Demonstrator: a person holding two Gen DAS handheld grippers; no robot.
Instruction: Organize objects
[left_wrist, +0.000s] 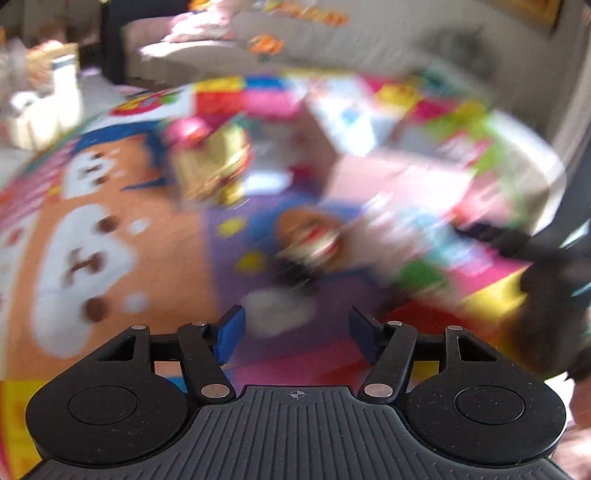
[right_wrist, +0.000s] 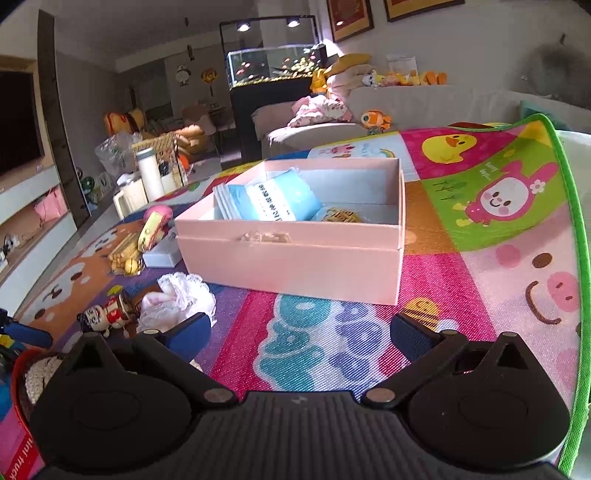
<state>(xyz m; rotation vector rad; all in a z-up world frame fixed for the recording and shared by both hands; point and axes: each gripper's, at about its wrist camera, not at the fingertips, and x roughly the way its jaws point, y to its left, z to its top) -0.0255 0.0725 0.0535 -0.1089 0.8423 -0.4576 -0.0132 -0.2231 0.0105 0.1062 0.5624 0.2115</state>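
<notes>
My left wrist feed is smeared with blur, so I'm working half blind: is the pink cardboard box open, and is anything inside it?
Observer: The right wrist view is sharp. The pink cardboard box is open, with flat light-blue packets leaning inside.
Operator: What's loose near it?
Observer: A crumpled white lace cloth lies on the colourful play mat, in front of the box's left corner and apart from it.
Operator: And the right gripper?
Observer: The right gripper is open, with nothing between its fingers.
</notes>
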